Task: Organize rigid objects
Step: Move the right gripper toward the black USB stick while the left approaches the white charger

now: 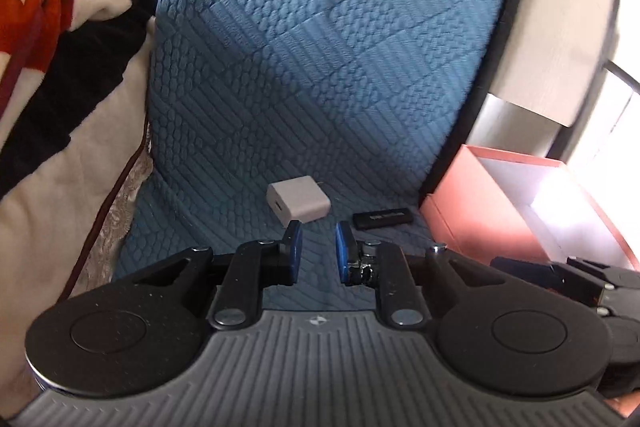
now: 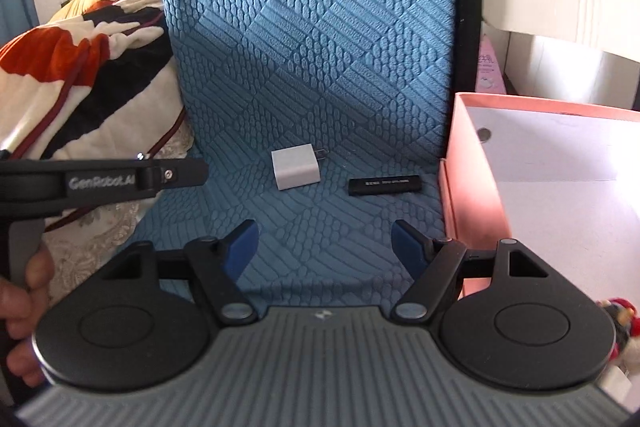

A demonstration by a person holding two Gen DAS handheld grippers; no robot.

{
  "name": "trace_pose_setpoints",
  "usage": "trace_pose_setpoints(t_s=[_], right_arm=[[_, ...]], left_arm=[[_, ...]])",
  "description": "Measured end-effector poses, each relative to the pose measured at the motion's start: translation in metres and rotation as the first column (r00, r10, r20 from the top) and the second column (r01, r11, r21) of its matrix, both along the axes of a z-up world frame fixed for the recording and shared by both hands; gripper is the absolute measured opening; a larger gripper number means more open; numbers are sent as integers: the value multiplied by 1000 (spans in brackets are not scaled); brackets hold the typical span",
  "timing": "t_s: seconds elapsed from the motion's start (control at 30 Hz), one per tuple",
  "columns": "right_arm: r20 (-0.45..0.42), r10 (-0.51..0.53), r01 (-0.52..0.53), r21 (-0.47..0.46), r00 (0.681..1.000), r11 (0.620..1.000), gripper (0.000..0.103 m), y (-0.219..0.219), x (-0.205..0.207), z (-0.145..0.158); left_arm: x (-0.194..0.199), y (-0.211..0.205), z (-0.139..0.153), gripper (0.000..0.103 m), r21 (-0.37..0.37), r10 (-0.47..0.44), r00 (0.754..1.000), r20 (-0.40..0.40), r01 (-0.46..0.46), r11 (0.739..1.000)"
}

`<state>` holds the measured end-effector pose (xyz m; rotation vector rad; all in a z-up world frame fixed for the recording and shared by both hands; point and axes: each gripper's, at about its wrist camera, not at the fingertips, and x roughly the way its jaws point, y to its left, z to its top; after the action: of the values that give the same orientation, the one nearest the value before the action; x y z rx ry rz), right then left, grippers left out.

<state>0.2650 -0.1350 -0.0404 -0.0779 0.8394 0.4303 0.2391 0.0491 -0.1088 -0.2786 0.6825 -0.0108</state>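
A white charger cube (image 1: 299, 206) lies on the blue quilted mat (image 1: 312, 67), with a flat black stick (image 1: 381, 218) to its right. My left gripper (image 1: 318, 247) is just short of the cube, jaws narrowly parted and empty. In the right wrist view the cube (image 2: 296, 167) and the black stick (image 2: 385, 185) lie ahead of my right gripper (image 2: 325, 239), which is wide open and empty. The pink open box (image 2: 472, 163) stands at the right. The left gripper's arm (image 2: 120, 179) shows at the left.
A red, black and cream blanket (image 1: 60, 47) is heaped left of the mat. Grey furniture (image 1: 560, 27) stands behind the pink box (image 1: 480, 203). A pink carton (image 2: 490, 67) stands behind the box. A small toy (image 2: 618, 323) shows at the right edge.
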Motion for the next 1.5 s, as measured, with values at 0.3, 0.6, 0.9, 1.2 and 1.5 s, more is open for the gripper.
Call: trace_pose_setpoints(t_s=[0.3,0.6,0.9,1.2,1.5], right_arm=[[-12,43,-43,-22,999,999,75,15,37,-14],[-38,61,-63,-64,997,996,72,26,70,-36],[-67,42,-48,-89,997,995,60,27,95,-59],[-98,61,-73,-119,993,990,58,29,118,-81],[-73,111,-124,-203,991,971,56,35,127,-106]], left_arm=[[47,23,-21,21,7,27,998,-52,-27,1000],[79,35,-41,21,32,12,993,-121,-9,999],[90,53,-49,51,-41,36,991,-125,-41,998],[100,54,-59,52,-105,14,991,-136,-29,994],[116,58,-70,52,-123,30,986,-164,-50,991]])
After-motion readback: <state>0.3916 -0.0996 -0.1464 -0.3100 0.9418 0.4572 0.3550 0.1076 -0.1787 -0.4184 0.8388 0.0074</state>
